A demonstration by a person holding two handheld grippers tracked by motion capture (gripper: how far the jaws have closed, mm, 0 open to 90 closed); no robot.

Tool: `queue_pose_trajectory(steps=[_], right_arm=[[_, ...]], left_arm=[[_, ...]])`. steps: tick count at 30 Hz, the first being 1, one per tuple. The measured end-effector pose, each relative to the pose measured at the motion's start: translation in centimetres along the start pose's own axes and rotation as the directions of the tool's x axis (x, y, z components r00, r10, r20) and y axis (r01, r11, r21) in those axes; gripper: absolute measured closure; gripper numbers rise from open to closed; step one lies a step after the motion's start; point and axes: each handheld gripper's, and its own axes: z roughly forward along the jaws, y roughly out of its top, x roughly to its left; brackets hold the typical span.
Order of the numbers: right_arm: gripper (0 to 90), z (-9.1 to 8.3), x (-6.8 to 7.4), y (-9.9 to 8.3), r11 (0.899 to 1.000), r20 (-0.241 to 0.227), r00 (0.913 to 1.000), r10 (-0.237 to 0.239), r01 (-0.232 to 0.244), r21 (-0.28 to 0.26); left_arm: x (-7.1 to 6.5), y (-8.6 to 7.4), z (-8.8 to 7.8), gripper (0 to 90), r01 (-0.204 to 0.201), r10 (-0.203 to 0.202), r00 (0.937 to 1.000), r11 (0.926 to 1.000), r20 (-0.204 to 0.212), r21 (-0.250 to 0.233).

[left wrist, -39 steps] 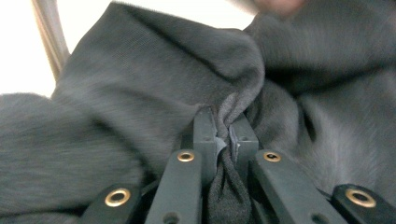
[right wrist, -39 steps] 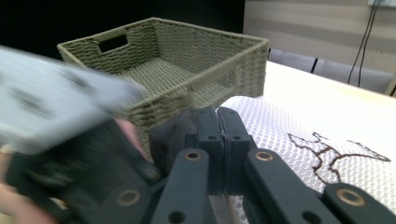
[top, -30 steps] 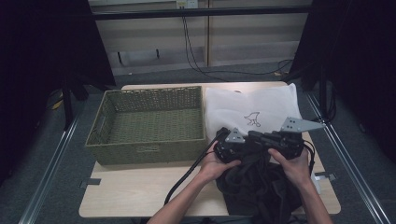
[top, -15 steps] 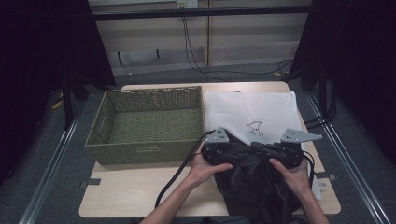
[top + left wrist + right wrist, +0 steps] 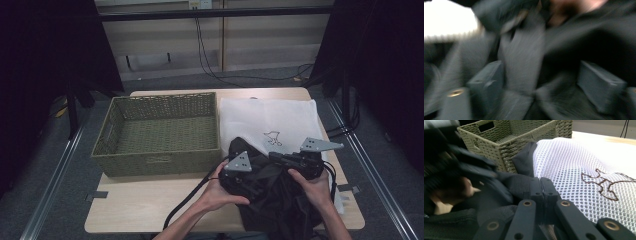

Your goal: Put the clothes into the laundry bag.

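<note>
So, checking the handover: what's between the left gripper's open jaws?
In the left gripper view, a fold of the black garment lies between the left gripper's open jaws.

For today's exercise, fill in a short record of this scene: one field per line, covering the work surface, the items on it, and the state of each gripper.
Surface: wooden table
Container: green woven basket, at the table's left half
Light item: white mesh bag with a dark embroidered figure, right of the basket
Dark item: black garment, bunched at the near edge, partly over the bag
Left gripper: jaws just been opening, apart, black fabric between them
Right gripper: jaws shut together at the garment's edge; whether they pinch fabric is unclear
</note>
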Motion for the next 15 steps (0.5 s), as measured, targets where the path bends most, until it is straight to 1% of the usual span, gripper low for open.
queue_pose_trajectory(steps=[1, 3, 6, 7, 8, 9, 10, 12, 13, 14, 15], right_arm=[[89.4, 0.0, 0.0, 0.0, 1.0, 0.002, 1.0, 0.001, -0.001, 0.002], [89.4, 0.0, -0.1, -0.1, 1.0, 0.006, 1.0, -0.002, 0.002, 0.006], [89.4, 0.1, -0.2, -0.2, 1.0, 0.002, 1.0, 0.004, -0.004, 0.011], [89.4, 0.1, -0.2, -0.2, 1.0, 0.0, 1.0, 0.006, -0.006, 0.011], [89.4, 0.2, -0.2, -0.2, 1.0, -0.001, 1.0, 0.006, -0.006, 0.013], [89.4, 0.2, -0.2, -0.2, 1.0, 0.0, 1.0, 0.004, -0.004, 0.014], [89.4, 0.2, -0.2, -0.2, 1.0, 0.003, 1.0, 0.002, -0.002, 0.017], [89.4, 0.2, -0.2, -0.3, 1.0, 0.003, 1.0, 0.001, -0.001, 0.017], [89.4, 0.2, -0.3, -0.3, 1.0, 0.005, 1.0, 0.002, -0.003, 0.018], [89.4, 0.2, -0.4, -0.3, 1.0, 0.006, 1.0, 0.006, -0.006, 0.015], [89.4, 0.2, -0.4, -0.3, 1.0, 0.004, 0.9999, 0.011, -0.011, 0.016]], left_arm=[[0.0, -0.4, 0.3, 14.8, 0.0, 0.0, 1.0, 1.0, -0.003, -0.009], [-0.1, -0.9, 0.4, 12.5, -0.007, 0.008, 0.9999, 0.9995, 0.007, -0.032], [-0.3, -1.1, 0.5, 7.3, -0.018, 0.018, 0.9997, 0.9995, 0.015, -0.025], [-0.4, -1.1, 0.5, 6.8, -0.037, 0.037, 0.9989, 0.9993, 0.028, -0.007], [-0.5, -1.0, 0.4, 6.6, -0.028, 0.028, 0.9992, 0.9996, 0.029, -0.007], [-0.6, -1.0, 0.2, 6.6, -0.018, 0.019, 0.9987, 0.9997, 0.047, -0.014], [-0.7, -0.8, -0.3, 6.7, -0.025, 0.025, 0.9981, 0.9996, 0.056, -0.012], [-0.9, -0.6, -1.1, 8.3, -0.019, 0.023, 0.9945, 0.999, 0.102, -0.039], [-1.2, -0.5, -1.6, 9.8, -0.021, 0.028, 0.9928, 0.9979, 0.116, -0.061], [-1.5, -0.4, -1.9, 12.3, -0.047, 0.055, 0.9917, 0.9961, 0.116, -0.074], [-1.7, -0.4, -2.0, 13.6, -0.067, 0.073, 0.9918, 0.9957, 0.105, -0.064]])
